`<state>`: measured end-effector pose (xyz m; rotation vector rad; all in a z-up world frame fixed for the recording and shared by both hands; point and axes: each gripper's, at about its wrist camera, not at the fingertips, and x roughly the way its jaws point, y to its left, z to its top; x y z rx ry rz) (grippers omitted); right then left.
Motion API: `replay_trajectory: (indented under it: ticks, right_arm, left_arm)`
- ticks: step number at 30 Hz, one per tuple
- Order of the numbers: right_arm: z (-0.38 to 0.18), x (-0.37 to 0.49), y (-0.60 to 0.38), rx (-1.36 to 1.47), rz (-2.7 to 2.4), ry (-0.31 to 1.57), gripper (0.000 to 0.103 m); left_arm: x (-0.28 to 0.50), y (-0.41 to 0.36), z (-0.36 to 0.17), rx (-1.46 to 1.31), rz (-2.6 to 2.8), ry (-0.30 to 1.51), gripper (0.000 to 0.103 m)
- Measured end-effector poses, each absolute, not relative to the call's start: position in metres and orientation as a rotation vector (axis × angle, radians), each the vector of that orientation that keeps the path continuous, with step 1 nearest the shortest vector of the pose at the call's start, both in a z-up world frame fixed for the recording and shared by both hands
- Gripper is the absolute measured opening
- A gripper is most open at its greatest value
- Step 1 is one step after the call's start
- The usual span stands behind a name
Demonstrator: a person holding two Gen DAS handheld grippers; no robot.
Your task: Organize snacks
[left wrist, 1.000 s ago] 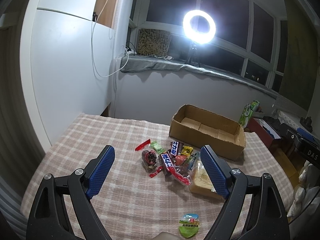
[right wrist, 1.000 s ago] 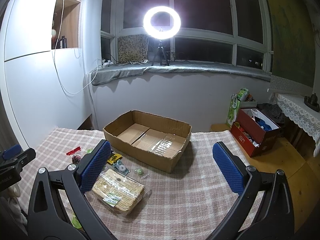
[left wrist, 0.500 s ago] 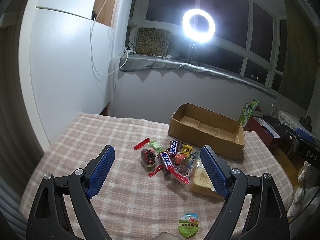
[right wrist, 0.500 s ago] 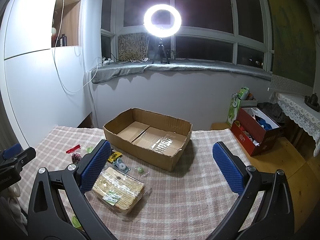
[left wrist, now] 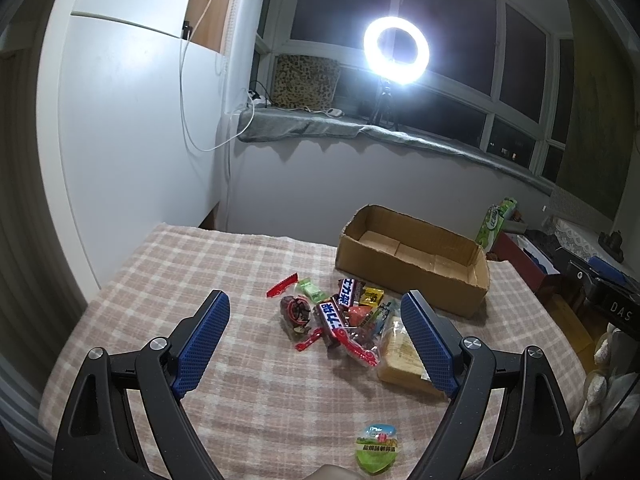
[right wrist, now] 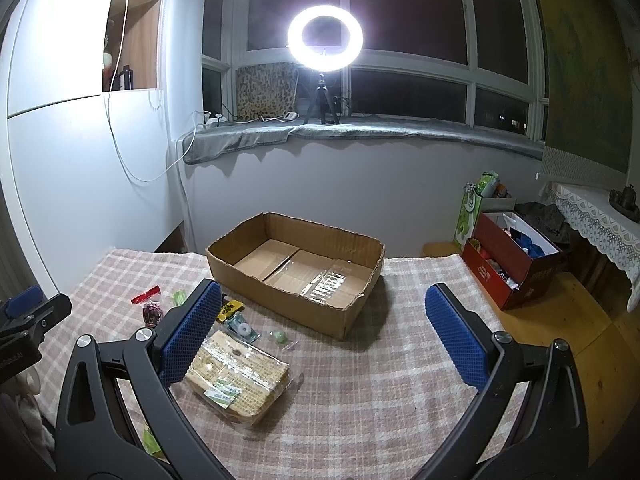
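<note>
Mixed wrapped snacks (left wrist: 340, 320) heaped beside empty cardboard box (right wrist: 296, 268)

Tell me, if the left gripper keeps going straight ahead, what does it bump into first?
Probably the pile of snacks on the checked tablecloth. The open left gripper points at it, with the chocolate bar about in the middle. Depth is hard to judge.
</note>
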<state>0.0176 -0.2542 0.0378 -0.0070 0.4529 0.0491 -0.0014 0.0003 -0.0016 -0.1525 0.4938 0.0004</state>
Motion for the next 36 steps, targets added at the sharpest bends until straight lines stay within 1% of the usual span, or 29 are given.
replay_trajectory:
  ticks: [20, 30, 36]
  right_arm:
    - [0.024, 0.020, -0.254, -0.020, 0.074, 0.495, 0.103]
    - [-0.011, 0.023, -0.268, -0.021, 0.172, 0.612, 0.103]
    - [-0.035, 0.039, -0.276, 0.036, 0.300, 0.738, 0.103]
  left_arm:
    - [-0.007, 0.004, -0.015, -0.165, -0.007, 0.541, 0.087]
    - [-0.014, 0.006, -0.044, -0.178, -0.043, 0.645, 0.087]
    - [-0.007, -0.004, -0.053, -0.198, -0.105, 0.685, 0.086]
